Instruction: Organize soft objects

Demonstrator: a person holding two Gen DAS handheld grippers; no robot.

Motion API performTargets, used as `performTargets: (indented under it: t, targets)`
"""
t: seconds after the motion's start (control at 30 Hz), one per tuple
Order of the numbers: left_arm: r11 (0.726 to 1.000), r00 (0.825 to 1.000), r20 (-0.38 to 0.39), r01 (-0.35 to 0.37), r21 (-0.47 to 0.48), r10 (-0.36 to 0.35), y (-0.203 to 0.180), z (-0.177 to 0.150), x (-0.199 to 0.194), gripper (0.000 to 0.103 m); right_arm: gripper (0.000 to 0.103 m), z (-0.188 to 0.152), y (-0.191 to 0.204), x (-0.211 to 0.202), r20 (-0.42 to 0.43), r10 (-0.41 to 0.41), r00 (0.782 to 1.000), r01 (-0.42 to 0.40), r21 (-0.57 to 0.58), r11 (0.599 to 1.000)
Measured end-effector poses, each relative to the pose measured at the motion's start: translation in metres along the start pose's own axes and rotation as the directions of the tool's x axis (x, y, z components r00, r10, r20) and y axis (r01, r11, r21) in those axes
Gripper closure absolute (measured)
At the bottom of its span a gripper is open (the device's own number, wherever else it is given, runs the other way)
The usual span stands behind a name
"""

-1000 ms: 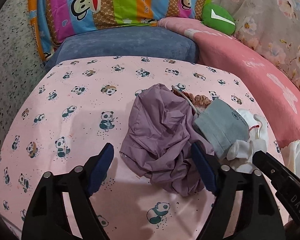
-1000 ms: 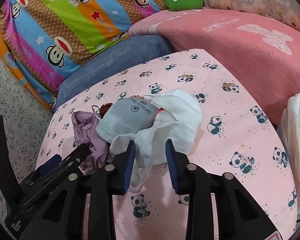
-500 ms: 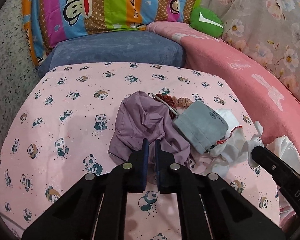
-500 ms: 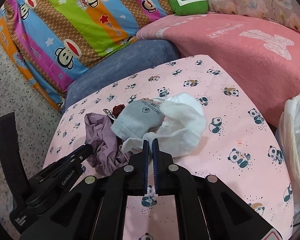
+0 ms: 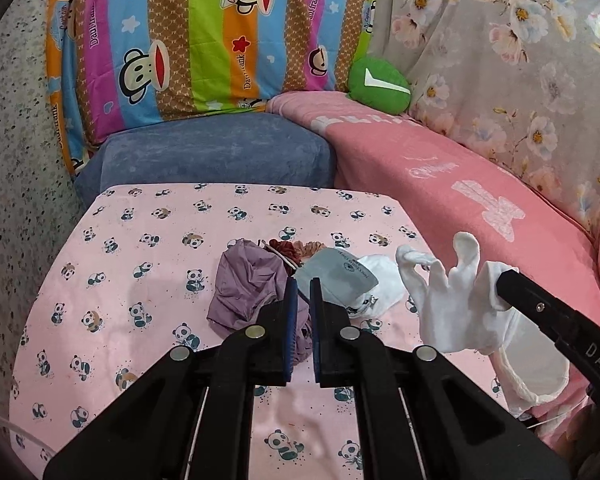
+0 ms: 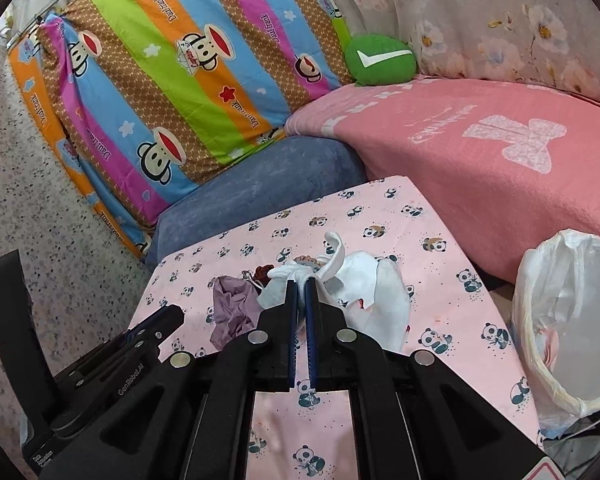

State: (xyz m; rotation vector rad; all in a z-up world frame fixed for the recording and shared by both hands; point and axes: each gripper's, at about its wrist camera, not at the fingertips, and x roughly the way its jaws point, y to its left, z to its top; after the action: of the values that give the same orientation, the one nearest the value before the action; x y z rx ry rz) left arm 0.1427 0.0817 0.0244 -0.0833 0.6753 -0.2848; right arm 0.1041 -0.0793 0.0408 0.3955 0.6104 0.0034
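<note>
A white glove (image 5: 448, 300) hangs above the panda-print table (image 5: 140, 280) with my right gripper (image 6: 299, 285) shut on its cuff; its fingers point up. My left gripper (image 5: 303, 292) is shut and raised. Below it, flat on the table, lies a crumpled purple cloth (image 5: 252, 288), and nothing shows between the fingertips. Beside that cloth are a grey pouch (image 5: 336, 276), a brown scrunchie (image 5: 296, 246) and another white cloth (image 5: 384, 284). In the right wrist view the purple cloth (image 6: 228, 308) sits just right of the left gripper (image 6: 176, 314).
A white plastic bag (image 6: 560, 320) stands open at the table's right edge. Beyond the table are a blue cushion (image 5: 220, 152), a pink blanket (image 5: 460, 184), a striped monkey-print pillow (image 5: 204, 40) and a green cushion (image 5: 380, 84). Speckled floor lies to the left.
Both grippers went from open to shut, the right one on the white glove. Both then rose and pulled back; the glove came up off the pile while the purple cloth stayed down.
</note>
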Motion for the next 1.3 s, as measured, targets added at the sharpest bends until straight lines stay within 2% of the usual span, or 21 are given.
performTargets:
  t: [0.13,0.23,0.3,0.37,0.43,0.5,0.53,0.67,1.1,1.17,1.23,1.27,1.3]
  targets:
    - [0.999,1.000,-0.016,0.008,-0.033,-0.009,0.009,-0.006,-0.004,0.097,0.097,0.002,-0.003,-0.022,0.025,0.000,1.000,0.000,-0.001,1.000]
    - [1.000,1.000,-0.021,-0.022,-0.010,0.022,0.013,-0.013,-0.006,0.096,0.097,0.001,-0.004,-0.030,0.027,0.005,1.000,-0.005,0.001,1.000]
    - [1.000,0.999,-0.027,-0.018,0.001,0.018,0.016,-0.016,-0.007,0.095,0.097,0.000,-0.005,-0.033,0.026,0.009,1.000,-0.009,-0.001,1.000]
    - [1.000,0.999,-0.034,-0.027,0.016,0.028,0.020,-0.020,-0.004,0.084,0.097,-0.002,-0.005,-0.034,0.024,0.010,1.000,-0.010,-0.003,1.000]
    - [0.998,0.998,-0.021,-0.055,0.029,0.055,0.023,-0.023,-0.003,0.053,0.097,-0.003,-0.005,-0.032,0.018,0.013,1.000,-0.013,-0.004,1.000]
    - [0.996,0.997,-0.001,-0.075,0.044,0.075,0.024,-0.027,-0.003,0.036,0.097,-0.006,-0.005,-0.028,0.006,0.013,1.000,-0.013,-0.005,1.000]
    - [0.996,0.997,0.001,-0.079,0.051,0.079,0.024,-0.028,-0.002,0.031,0.097,-0.007,-0.006,-0.023,-0.004,0.012,1.000,-0.012,-0.003,1.000]
    - [0.994,0.995,-0.028,-0.097,0.054,0.099,0.028,-0.031,0.015,0.022,0.097,-0.009,-0.006,-0.010,-0.025,0.012,1.000,-0.011,0.003,1.000]
    - [0.993,0.985,-0.130,-0.106,0.056,0.112,0.023,-0.039,0.087,0.023,0.097,-0.003,-0.015,0.039,-0.066,0.009,0.998,-0.007,0.024,1.000]
    - [0.994,0.984,-0.147,-0.098,0.050,0.104,0.023,-0.039,0.097,0.030,0.097,-0.002,-0.017,0.047,-0.074,0.009,0.997,-0.007,0.024,1.000]
    - [0.995,0.981,-0.173,-0.086,0.043,0.092,0.024,-0.039,0.105,0.045,0.097,-0.002,-0.018,0.053,-0.081,0.009,0.997,-0.007,0.027,1.000]
    - [0.996,0.979,-0.185,-0.079,0.037,0.084,0.025,-0.040,0.108,0.048,0.097,-0.001,-0.019,0.054,-0.084,0.009,0.996,-0.007,0.027,1.000]
    - [0.997,0.979,-0.191,-0.069,0.030,0.073,0.026,-0.040,0.110,0.057,0.097,-0.001,-0.019,0.056,-0.087,0.009,0.996,-0.007,0.029,1.000]
